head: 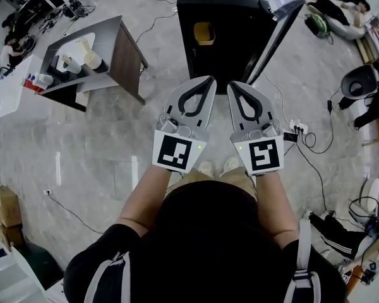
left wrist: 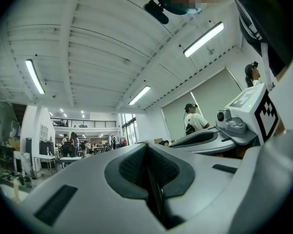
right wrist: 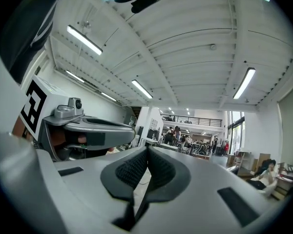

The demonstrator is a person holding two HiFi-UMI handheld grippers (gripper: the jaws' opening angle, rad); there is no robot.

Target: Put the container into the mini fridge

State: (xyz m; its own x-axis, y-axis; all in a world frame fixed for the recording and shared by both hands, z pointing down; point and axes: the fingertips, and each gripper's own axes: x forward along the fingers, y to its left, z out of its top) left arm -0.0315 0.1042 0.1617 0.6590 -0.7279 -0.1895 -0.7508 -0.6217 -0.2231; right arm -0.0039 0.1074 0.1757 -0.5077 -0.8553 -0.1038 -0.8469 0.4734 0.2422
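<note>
A black mini fridge (head: 230, 17) stands on the floor ahead, its door (head: 279, 35) swung open to the right. A yellow container (head: 204, 33) shows inside its opening. My left gripper (head: 208, 81) and right gripper (head: 232, 86) are held side by side in front of my chest, short of the fridge. Both are shut with nothing between the jaws. In the left gripper view the left gripper (left wrist: 146, 147) tilts up toward the ceiling, with the right gripper (left wrist: 219, 135) beside it. The right gripper view also faces up, past the right gripper (right wrist: 147, 150).
A dark wooden side table (head: 95, 59) holding cups stands to the left of the fridge. Cables and a power strip (head: 298, 130) lie on the floor at the right. Bags and gear sit along the right edge. Several people are far off across the hall.
</note>
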